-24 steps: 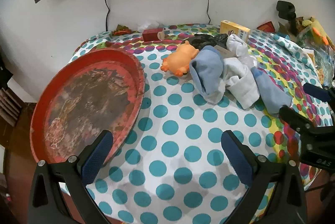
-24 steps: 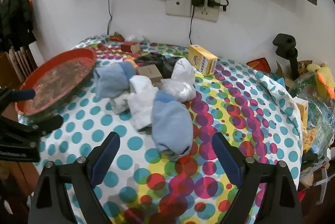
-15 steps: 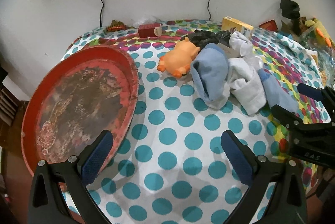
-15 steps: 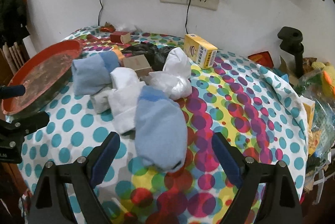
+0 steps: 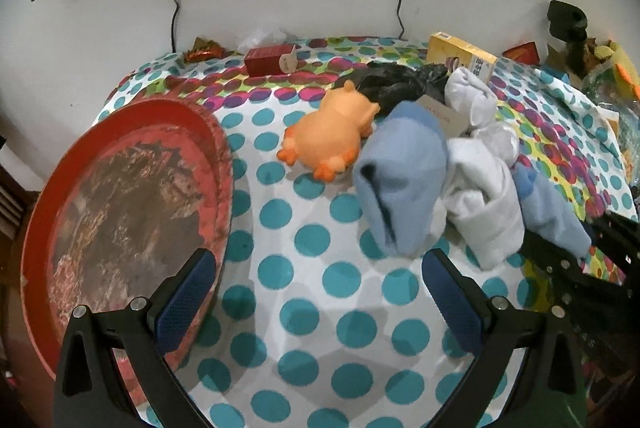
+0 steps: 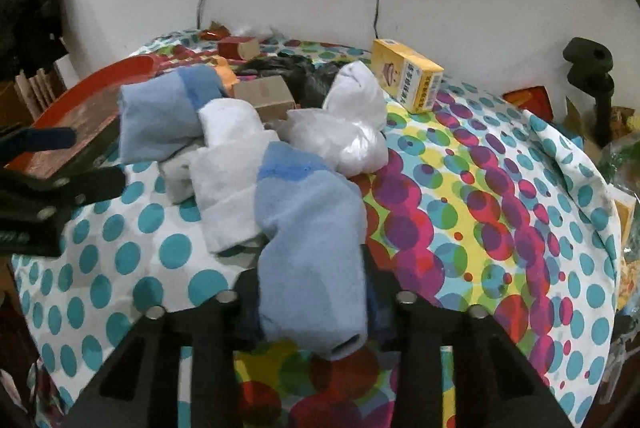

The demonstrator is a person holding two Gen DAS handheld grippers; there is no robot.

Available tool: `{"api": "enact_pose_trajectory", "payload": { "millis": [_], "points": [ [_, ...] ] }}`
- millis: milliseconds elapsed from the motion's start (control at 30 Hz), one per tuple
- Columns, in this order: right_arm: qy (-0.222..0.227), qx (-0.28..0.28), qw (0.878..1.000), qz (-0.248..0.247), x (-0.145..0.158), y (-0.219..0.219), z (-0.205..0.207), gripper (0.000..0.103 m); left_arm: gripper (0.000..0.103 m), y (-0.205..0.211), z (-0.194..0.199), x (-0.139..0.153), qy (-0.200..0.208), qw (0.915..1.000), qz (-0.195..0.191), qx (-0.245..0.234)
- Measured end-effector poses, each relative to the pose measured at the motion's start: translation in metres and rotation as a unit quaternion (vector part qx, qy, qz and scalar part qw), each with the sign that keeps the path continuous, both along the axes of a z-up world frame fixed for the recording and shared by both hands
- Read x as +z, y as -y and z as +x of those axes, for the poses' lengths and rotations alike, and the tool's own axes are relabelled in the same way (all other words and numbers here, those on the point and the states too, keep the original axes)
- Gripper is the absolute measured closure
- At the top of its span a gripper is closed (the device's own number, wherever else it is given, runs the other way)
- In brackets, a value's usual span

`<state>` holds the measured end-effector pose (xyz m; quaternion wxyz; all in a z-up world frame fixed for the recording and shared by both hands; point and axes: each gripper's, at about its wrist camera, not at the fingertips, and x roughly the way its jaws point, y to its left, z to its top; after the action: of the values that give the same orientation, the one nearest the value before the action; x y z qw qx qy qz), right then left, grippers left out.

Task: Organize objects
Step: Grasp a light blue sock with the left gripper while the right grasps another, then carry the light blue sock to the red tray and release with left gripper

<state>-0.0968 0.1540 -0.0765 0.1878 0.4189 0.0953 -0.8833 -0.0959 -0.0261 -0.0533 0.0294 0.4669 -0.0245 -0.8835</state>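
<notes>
Left view: left gripper (image 5: 318, 302) wide open, empty, over the cloth (image 5: 304, 268) beside the tray (image 5: 120, 211).

Right view: right gripper (image 6: 310, 302) just clamped on nearest blue sock (image 6: 310, 228); best lifted straight up, clear of the white sock (image 6: 230, 167).

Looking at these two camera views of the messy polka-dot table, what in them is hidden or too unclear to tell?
- Right wrist view: the right gripper is shut on the near blue sock, which covers the pads of its jaws.
- Right wrist view: the orange toy is nearly all behind the far blue sock.
- Both views: the print on the yellow box is too small to read.
- Left wrist view: the red tray is cut off by the left edge.
</notes>
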Motion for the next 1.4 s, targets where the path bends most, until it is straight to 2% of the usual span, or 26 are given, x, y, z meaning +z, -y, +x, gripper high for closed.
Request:
{"api": "enact_pose_trajectory", "payload": {
  "millis": [167, 300, 500, 567, 633, 667, 733, 767, 833, 1000, 1267, 1400],
  "points": [
    [0.008, -0.003, 0.999, -0.033, 0.004, -0.019, 0.003, 0.072, 0.000, -0.010, -0.012, 0.003, -0.007, 0.9997, -0.021, -0.012],
    [0.001, -0.030, 0.998, -0.050, 0.008, -0.042, 0.001, 0.072, 0.000, -0.019, -0.021, 0.005, -0.010, 0.9989, -0.039, -0.025],
    [0.002, -0.080, 0.995, -0.066, 0.008, -0.071, -0.018, 0.072, 0.006, -0.027, -0.033, 0.007, -0.006, 0.9986, -0.032, -0.041],
    [0.002, -0.088, 0.994, -0.068, 0.007, -0.074, -0.025, 0.072, 0.015, -0.028, -0.038, 0.004, 0.000, 0.9989, -0.027, -0.040],
    [0.000, -0.089, 0.994, -0.066, 0.006, -0.072, -0.031, 0.072, 0.033, -0.028, -0.042, 0.002, 0.007, 0.9991, -0.022, -0.037],
    [0.000, -0.090, 0.994, -0.063, 0.006, -0.070, -0.030, 0.071, 0.036, -0.028, -0.043, 0.000, 0.012, 0.9991, -0.015, -0.039],
    [-0.003, -0.087, 0.994, -0.062, 0.004, -0.067, -0.032, 0.071, 0.052, -0.027, -0.044, -0.001, 0.016, 0.9989, 0.002, -0.043],
    [-0.001, -0.088, 0.994, -0.061, 0.003, -0.066, -0.034, 0.071, 0.055, -0.027, -0.044, 0.000, 0.017, 0.9988, 0.011, -0.046],
    [-0.001, -0.089, 0.994, -0.062, 0.003, -0.066, -0.036, 0.071, 0.071, -0.026, -0.044, 0.002, 0.015, 0.9983, 0.024, -0.050],
    [0.006, -0.096, 0.994, -0.059, 0.001, -0.068, -0.040, 0.071, 0.078, -0.028, -0.041, 0.007, 0.013, 0.9979, 0.013, -0.062],
    [0.008, -0.103, 0.993, -0.053, -0.001, -0.068, -0.040, 0.071, 0.079, -0.021, -0.024, 0.026, -0.005, 0.9977, -0.007, -0.068],
    [0.009, -0.112, 0.992, -0.055, -0.002, -0.071, -0.041, 0.071, 0.079, -0.003, -0.016, 0.035, -0.010, 0.9988, -0.013, -0.045]
  ]
}}
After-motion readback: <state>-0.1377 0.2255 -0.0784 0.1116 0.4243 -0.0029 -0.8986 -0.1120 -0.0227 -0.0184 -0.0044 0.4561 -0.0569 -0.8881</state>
